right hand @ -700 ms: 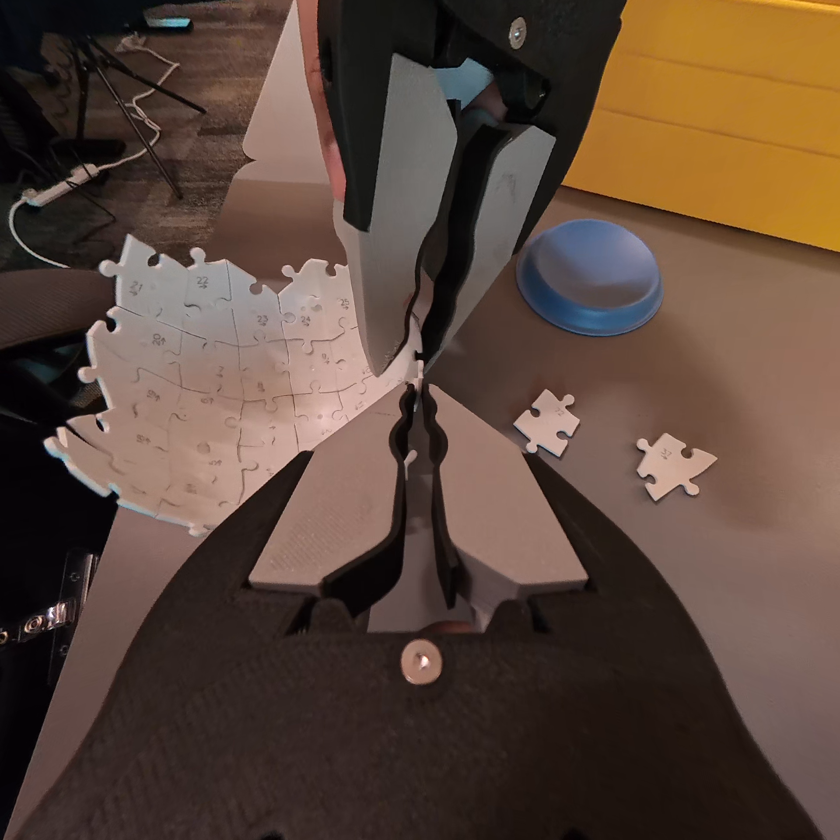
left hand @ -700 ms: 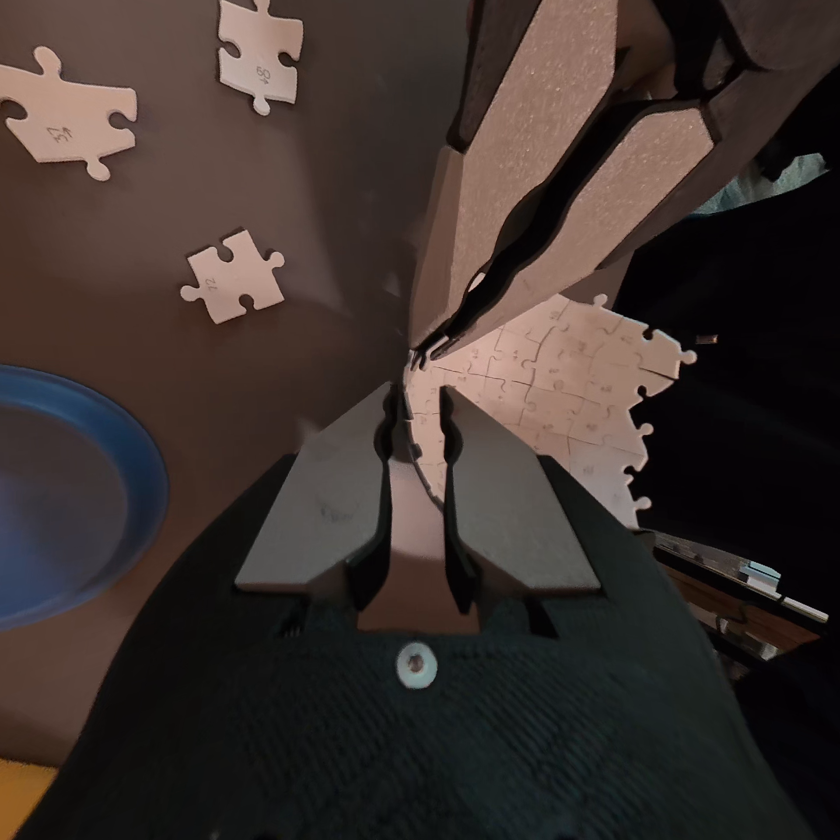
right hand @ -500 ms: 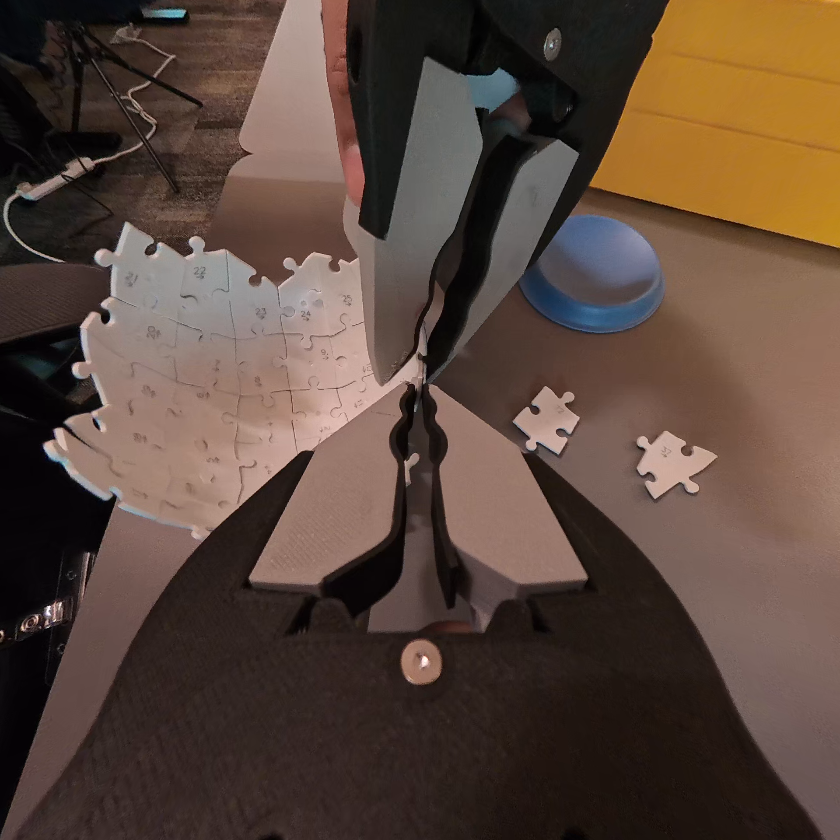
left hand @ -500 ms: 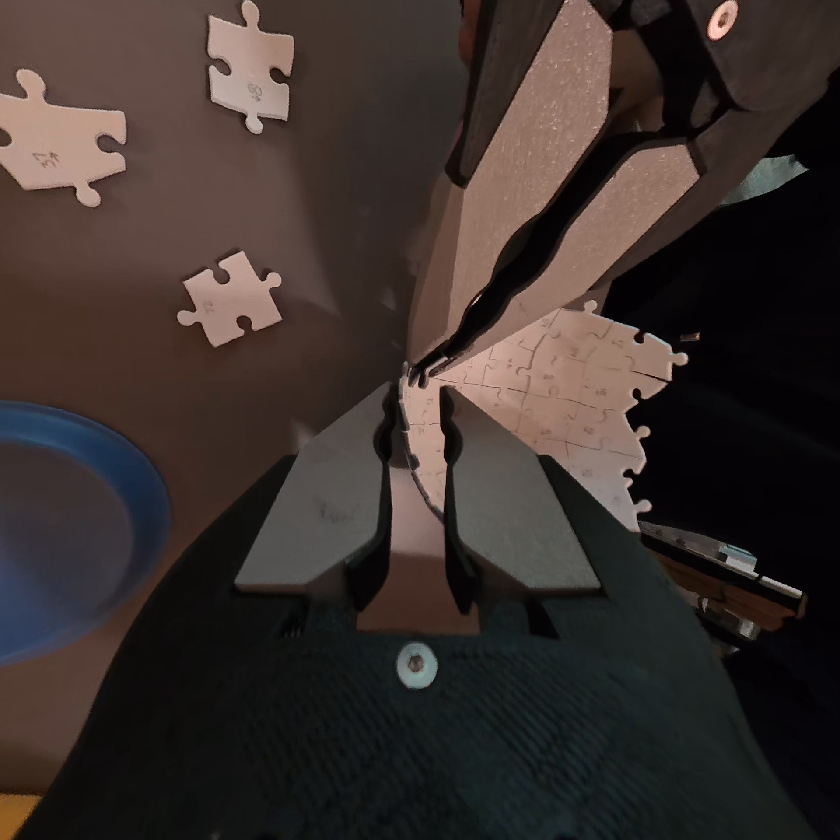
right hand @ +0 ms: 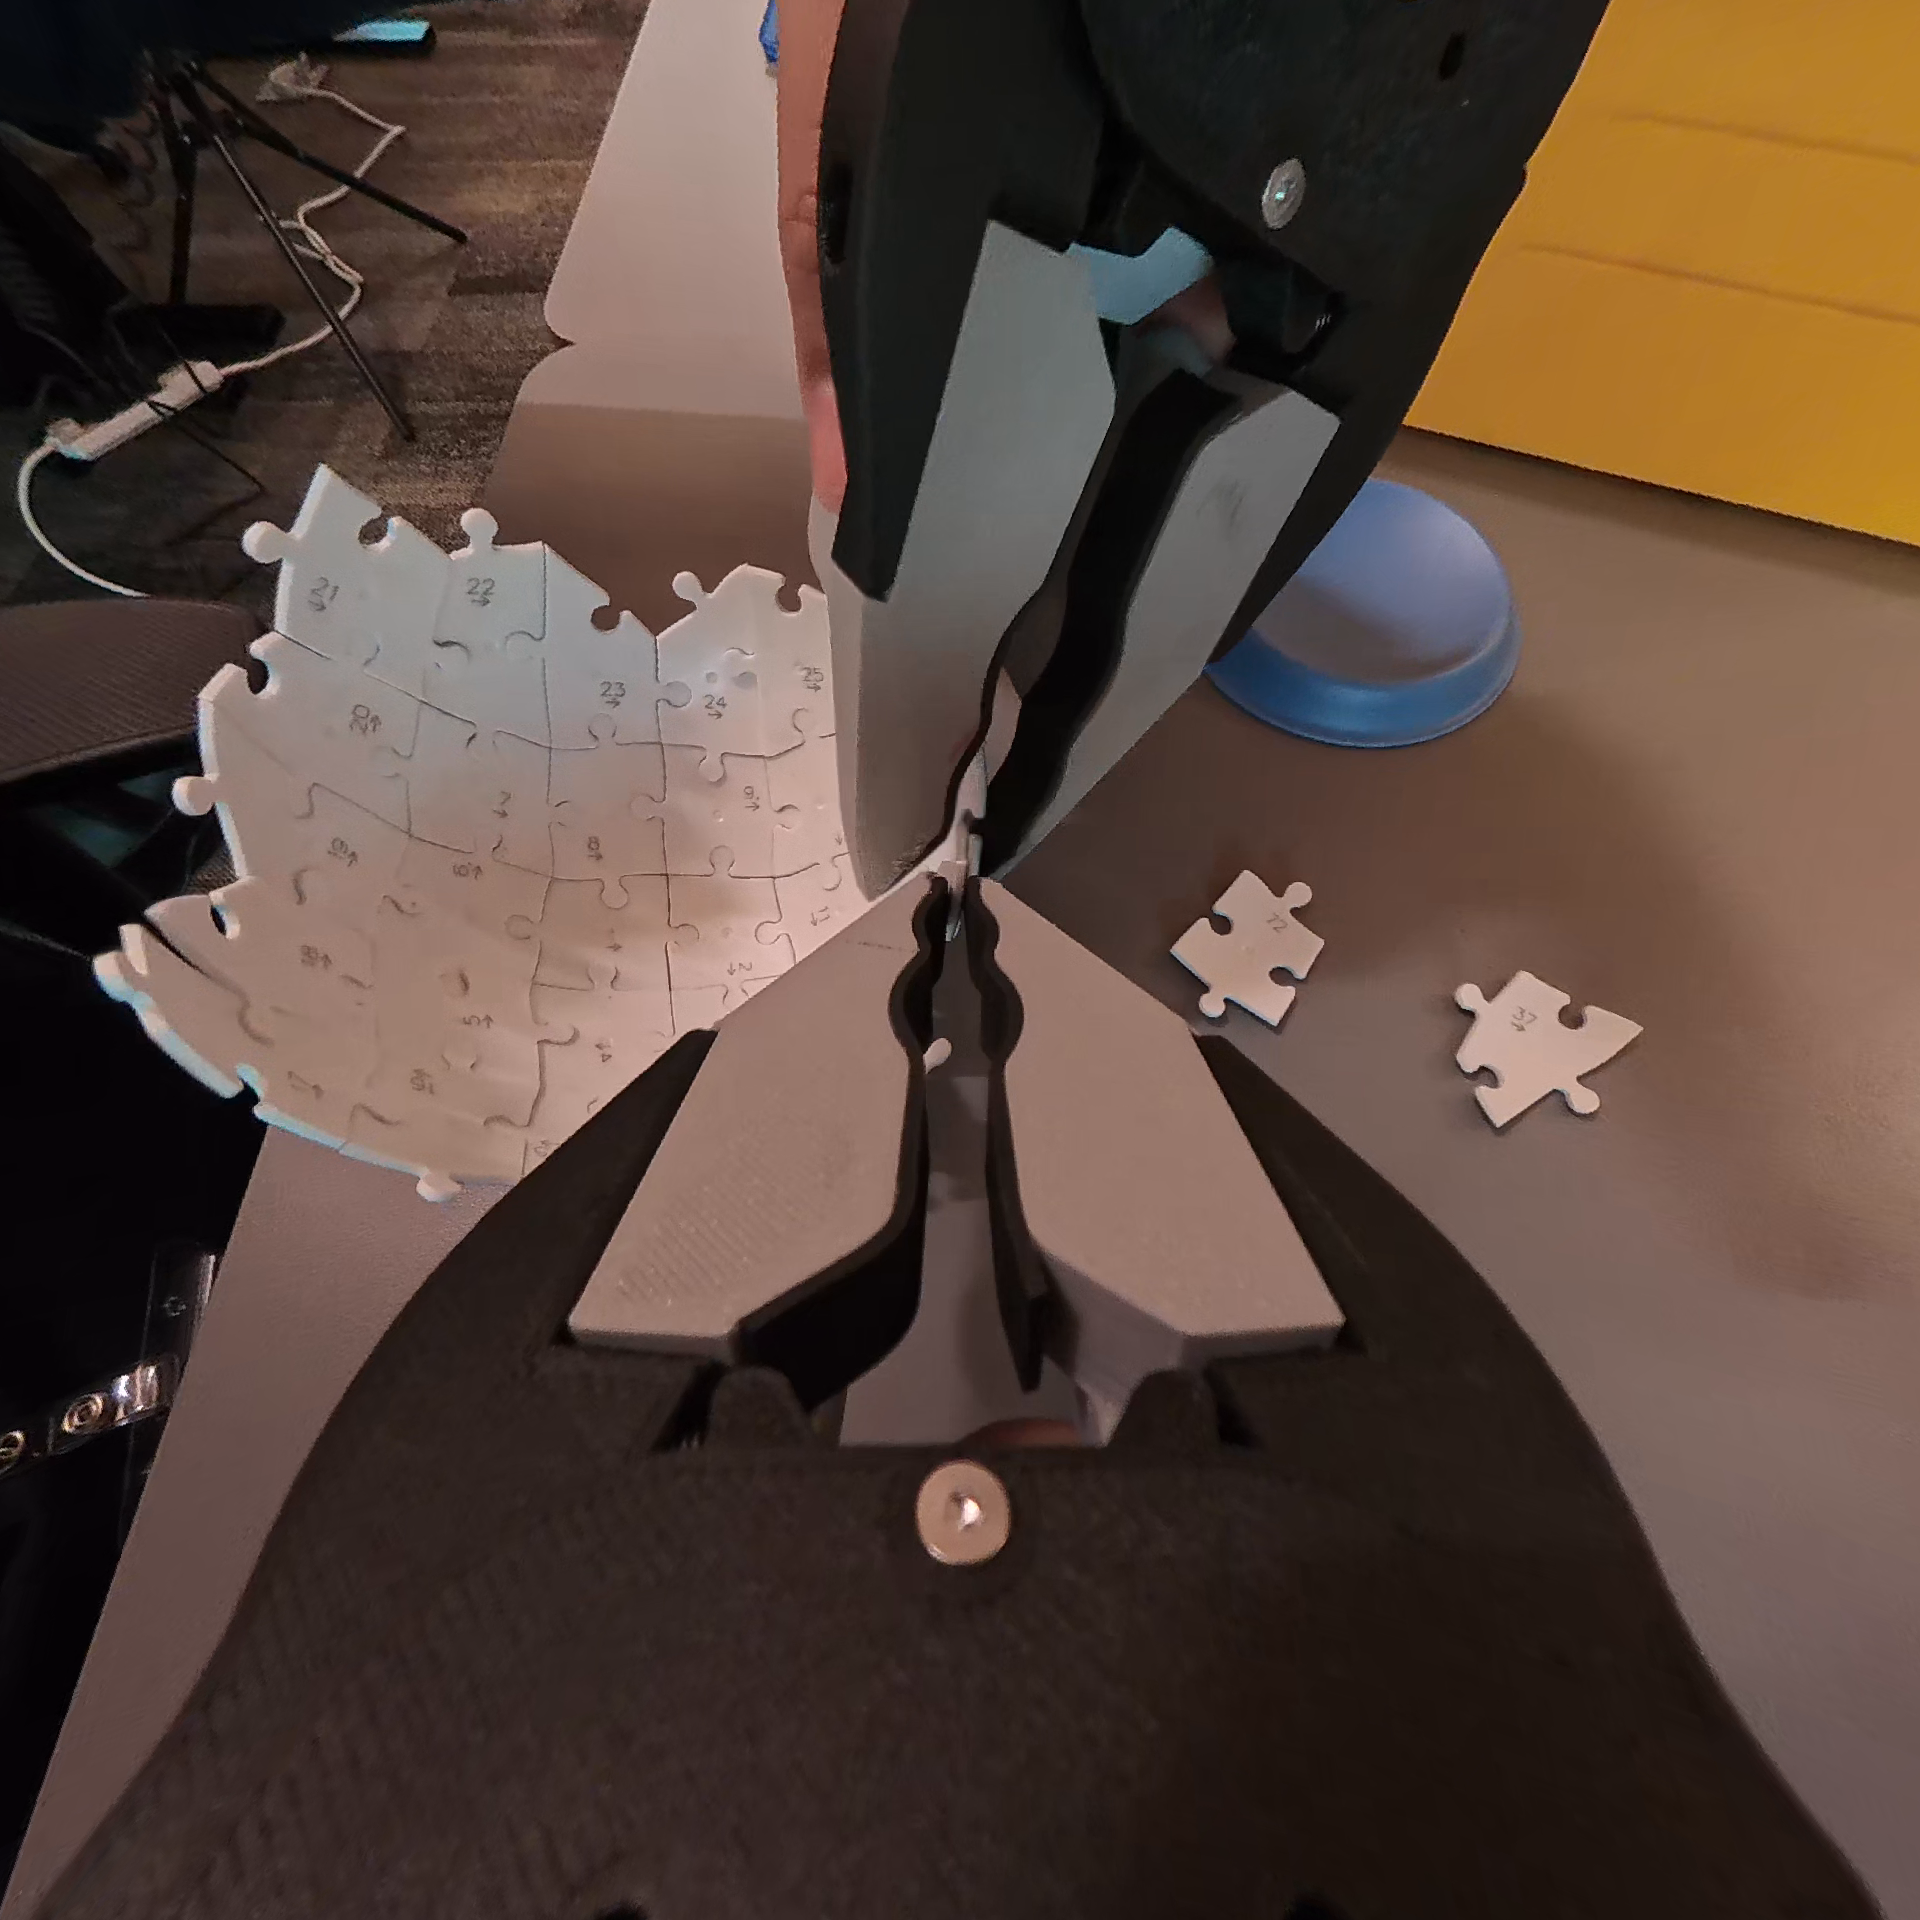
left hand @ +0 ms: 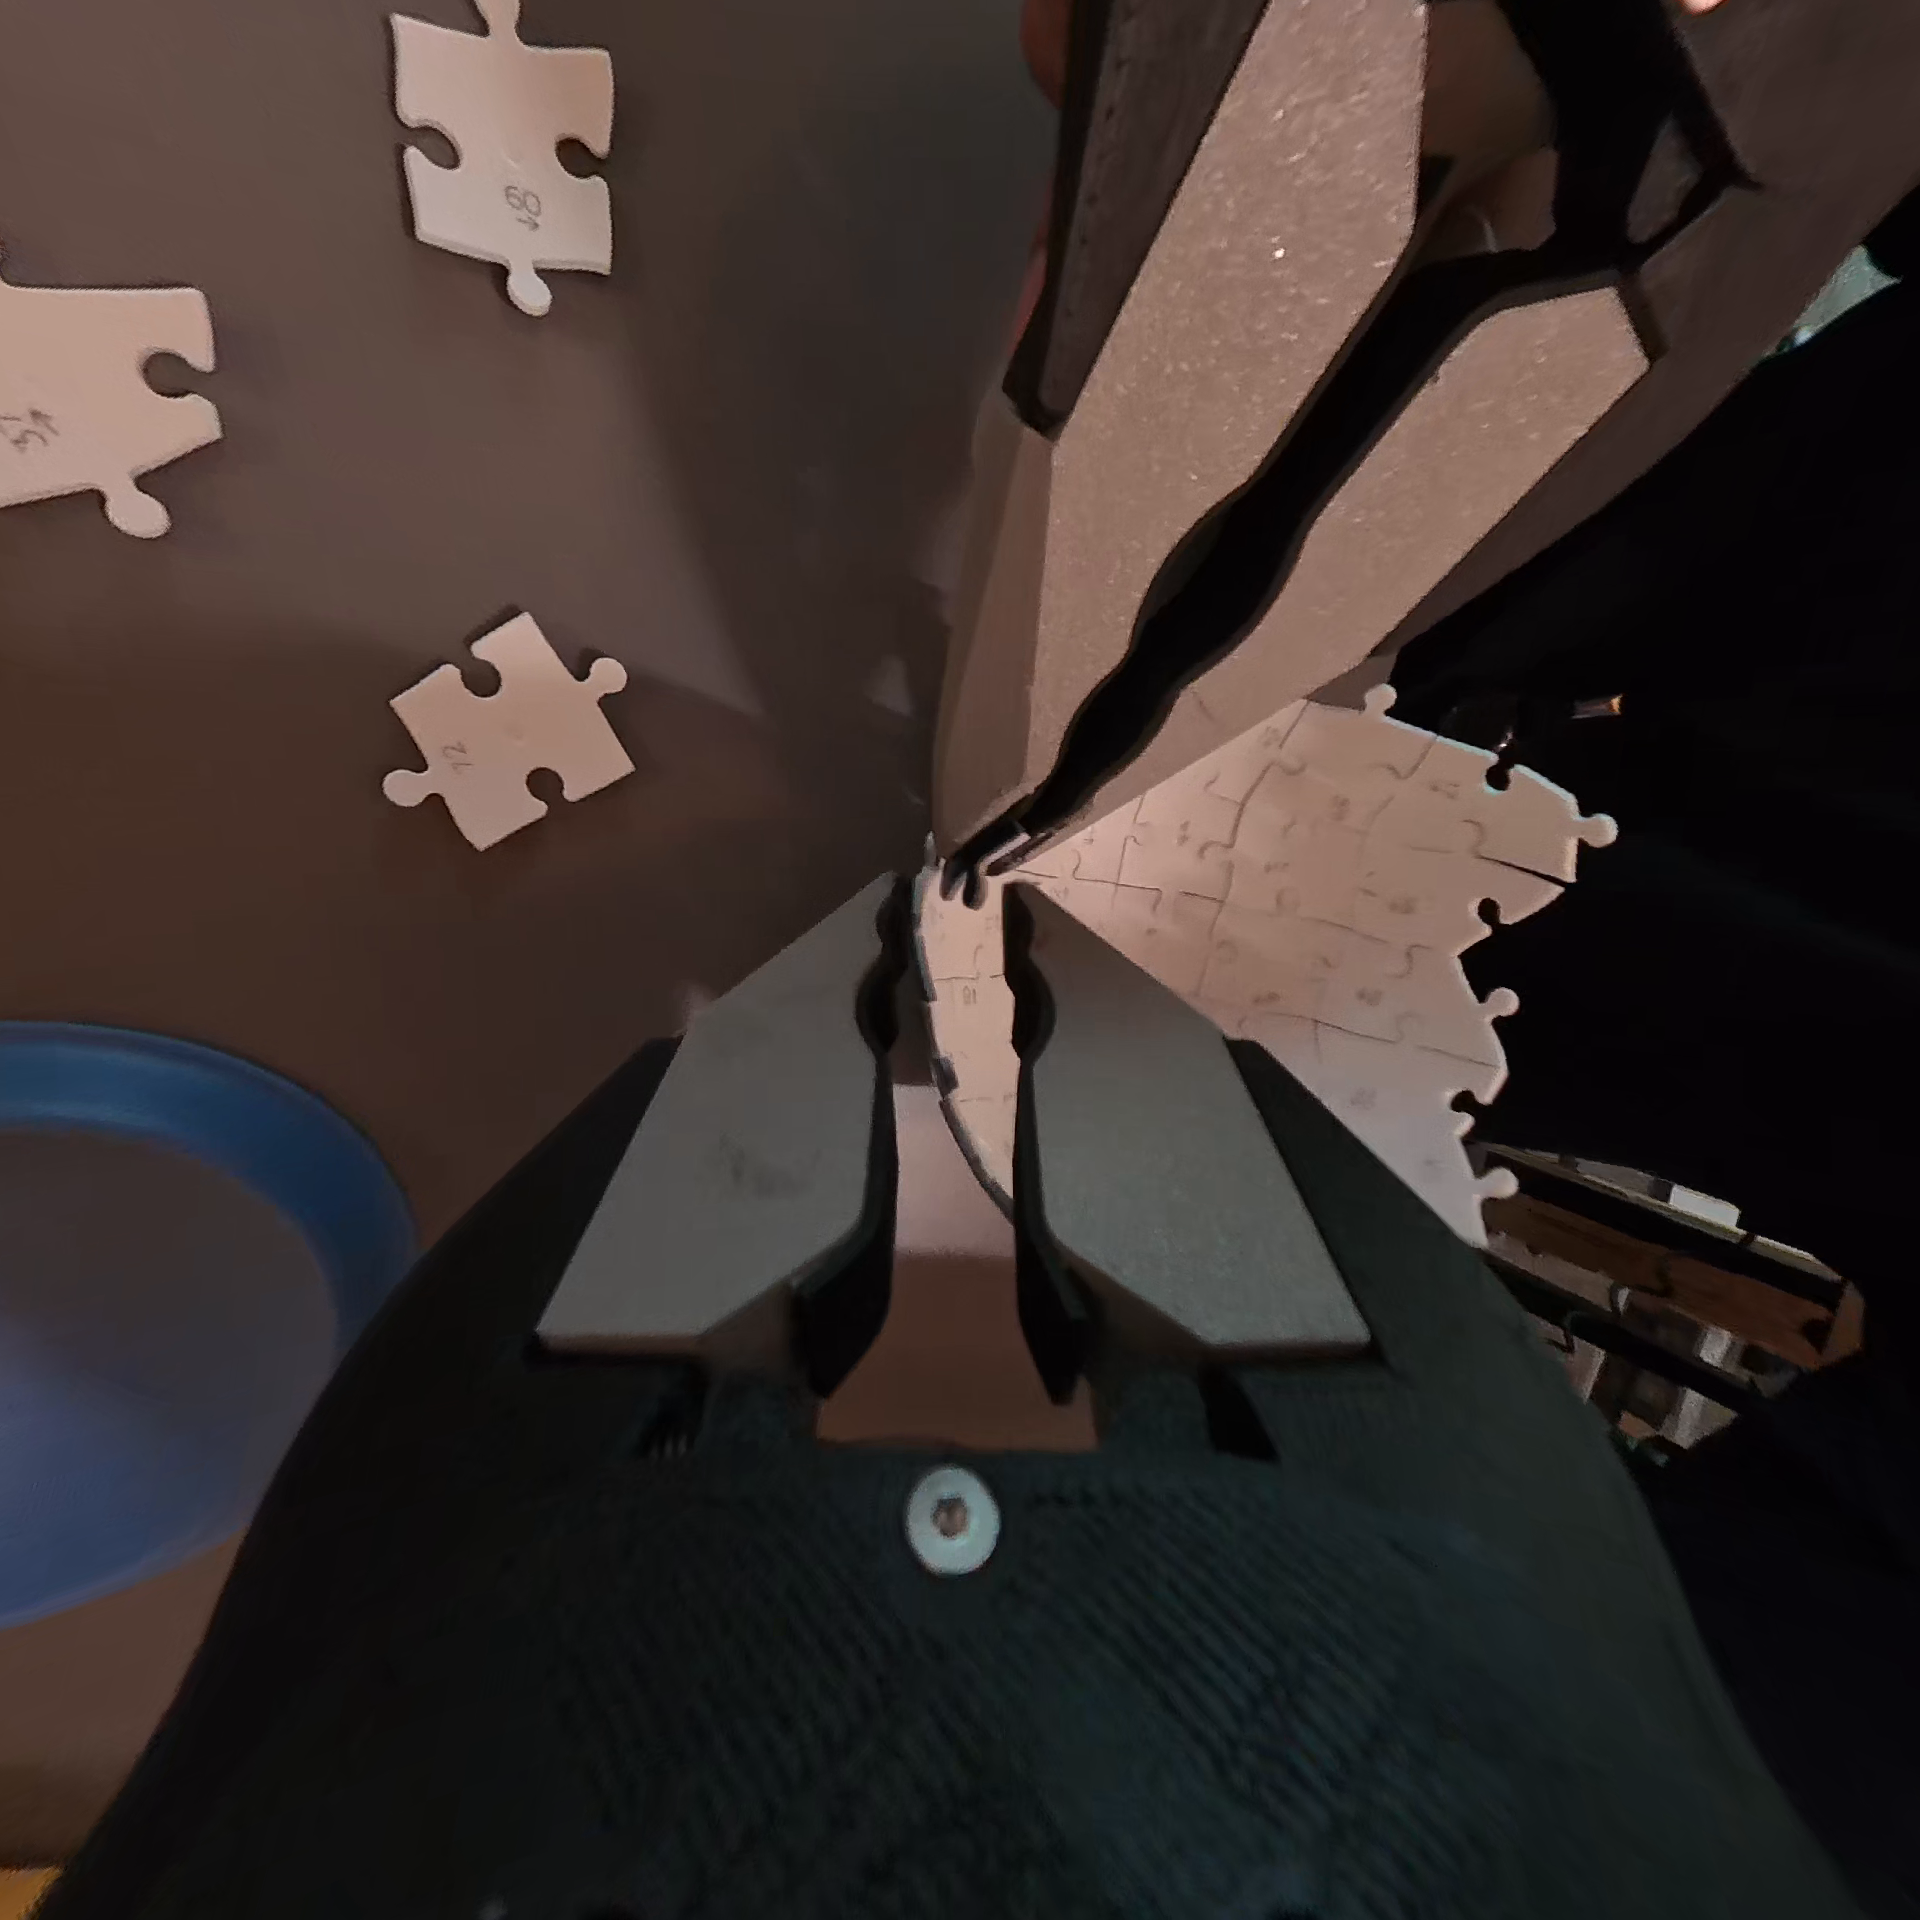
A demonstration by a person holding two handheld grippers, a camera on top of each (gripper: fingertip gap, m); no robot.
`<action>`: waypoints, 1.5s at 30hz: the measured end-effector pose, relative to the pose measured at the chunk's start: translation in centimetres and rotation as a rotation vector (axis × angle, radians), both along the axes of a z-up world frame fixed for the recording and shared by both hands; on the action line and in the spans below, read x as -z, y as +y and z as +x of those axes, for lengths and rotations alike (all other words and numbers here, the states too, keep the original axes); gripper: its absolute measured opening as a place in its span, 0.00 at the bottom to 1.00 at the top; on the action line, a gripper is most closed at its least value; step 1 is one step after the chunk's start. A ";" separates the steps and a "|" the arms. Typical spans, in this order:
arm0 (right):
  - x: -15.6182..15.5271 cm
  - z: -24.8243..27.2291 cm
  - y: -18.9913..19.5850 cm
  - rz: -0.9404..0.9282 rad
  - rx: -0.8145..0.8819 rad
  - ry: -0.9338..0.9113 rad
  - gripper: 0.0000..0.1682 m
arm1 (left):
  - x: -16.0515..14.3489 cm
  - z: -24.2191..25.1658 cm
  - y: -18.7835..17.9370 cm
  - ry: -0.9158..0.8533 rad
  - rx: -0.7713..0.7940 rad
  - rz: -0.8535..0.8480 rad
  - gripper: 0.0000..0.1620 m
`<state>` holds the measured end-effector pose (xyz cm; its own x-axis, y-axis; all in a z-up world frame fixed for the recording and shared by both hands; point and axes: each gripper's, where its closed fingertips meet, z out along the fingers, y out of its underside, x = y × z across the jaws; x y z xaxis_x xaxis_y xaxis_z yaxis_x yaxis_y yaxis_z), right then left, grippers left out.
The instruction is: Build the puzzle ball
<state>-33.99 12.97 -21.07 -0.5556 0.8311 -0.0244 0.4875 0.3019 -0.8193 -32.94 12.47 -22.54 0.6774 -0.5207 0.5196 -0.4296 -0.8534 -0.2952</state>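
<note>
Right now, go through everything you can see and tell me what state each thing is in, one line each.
Left gripper: jaws nearly closed, straddling the shell's rim.
Right gripper: jaws shut on that rim, tip to tip with the left.
Puzzle ball shell: partly built, open bowl, held over the table edge.
Loose pieces: flat on the table, unattached.
Blue dish: upside down.

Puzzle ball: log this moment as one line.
left gripper: shut on puzzle shell rim | right gripper: shut on same rim | loose pieces on table

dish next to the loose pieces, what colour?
Blue dish, clearest in the right wrist view.
</note>
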 end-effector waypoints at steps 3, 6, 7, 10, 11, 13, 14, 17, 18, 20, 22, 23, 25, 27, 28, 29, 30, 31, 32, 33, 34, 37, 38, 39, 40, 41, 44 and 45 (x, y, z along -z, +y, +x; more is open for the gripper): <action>0.0 0.0 0.1 -0.004 0.002 0.000 0.00 | 0.0 0.0 0.0 0.003 0.004 0.007 0.09; -0.1 0.0 0.2 -0.009 0.005 0.002 0.00 | 0.0 0.0 0.1 0.006 -0.007 0.019 0.07; -0.1 0.0 0.2 -0.008 0.005 0.003 0.00 | -0.1 0.0 0.1 0.006 -0.012 0.023 0.07; -0.1 0.0 0.1 -0.010 0.003 0.001 0.01 | -0.1 0.0 0.1 0.013 -0.027 0.041 0.06; -0.1 0.1 0.1 -0.011 0.003 0.000 0.01 | -0.1 -0.1 0.2 0.017 -0.040 0.048 0.05; 0.0 0.1 0.1 -0.017 0.000 -0.005 0.01 | -0.2 0.0 0.3 0.009 -0.059 0.067 0.04; 0.0 0.1 0.1 -0.015 0.001 -0.005 0.01 | -0.2 0.0 0.3 0.012 -0.067 0.076 0.04; -0.1 0.1 0.0 -0.012 0.000 -0.003 0.01 | -0.2 0.0 0.2 0.004 -0.088 0.089 0.05; -0.1 0.1 0.1 -0.010 0.000 -0.001 0.01 | -0.2 -0.1 0.2 0.003 -0.094 0.090 0.05; -0.3 0.1 0.2 -0.012 0.003 0.003 0.01 | -0.2 -0.2 0.1 -0.002 -0.104 0.088 0.05; -0.4 0.1 0.2 -0.008 0.005 0.009 0.01 | -0.2 -0.3 0.1 -0.003 -0.107 0.090 0.05; -0.4 0.0 0.2 -0.003 0.004 0.014 0.01 | -0.2 -0.3 0.1 -0.002 -0.107 0.091 0.04; -0.4 0.0 0.2 0.014 0.004 0.021 0.01 | -0.2 -0.3 0.1 0.001 -0.106 0.092 0.04; -0.4 0.0 0.2 0.027 0.004 0.026 0.01 | -0.2 -0.3 0.2 0.007 -0.107 0.092 0.04; -0.4 0.0 0.2 0.031 0.003 0.027 0.01 | -0.1 -0.4 0.2 0.009 -0.109 0.093 0.04; -0.4 0.0 0.3 0.034 0.004 0.028 0.01 | -0.1 -0.4 0.2 0.011 -0.113 0.095 0.03; -0.4 0.0 0.3 0.038 0.004 0.031 0.01 | -0.1 -0.4 0.3 0.014 -0.119 0.099 0.02; -0.5 0.0 0.3 0.042 0.005 0.035 0.01 | -0.1 -0.5 0.4 0.014 -0.124 0.102 0.02; -0.5 0.0 0.4 0.045 0.005 0.038 0.01 | -0.1 -0.5 0.4 0.013 -0.129 0.106 0.02; -0.5 0.0 0.4 0.046 0.004 0.040 0.01 | -0.2 -0.5 0.5 0.011 -0.132 0.109 0.02; -0.6 0.0 0.3 0.046 0.003 0.042 0.01 | -0.2 -0.4 0.4 0.009 -0.135 0.110 0.02; -0.6 0.0 0.3 0.051 0.000 0.048 0.01 | -0.4 -0.3 0.3 -0.003 -0.140 0.106 0.04; -0.7 0.0 0.3 0.051 -0.001 0.049 0.01 | -0.5 -0.3 0.3 -0.005 -0.139 0.103 0.04; -0.7 0.0 0.3 0.051 -0.001 0.049 0.01 | -0.5 -0.3 0.2 -0.007 -0.138 0.100 0.05; -0.7 0.0 0.2 0.052 -0.001 0.051 0.01 | -0.6 -0.2 0.2 -0.006 -0.138 0.098 0.05; -0.7 0.0 0.3 0.053 -0.001 0.052 0.00 | -0.6 -0.3 0.3 -0.004 -0.141 0.096 0.05; -0.6 0.0 0.5 0.064 0.004 0.049 0.01 | -0.5 -0.2 0.5 0.001 -0.159 0.093 0.04; -0.6 0.0 0.5 0.064 0.004 0.048 0.01 | -0.4 -0.2 0.6 0.001 -0.165 0.091 0.04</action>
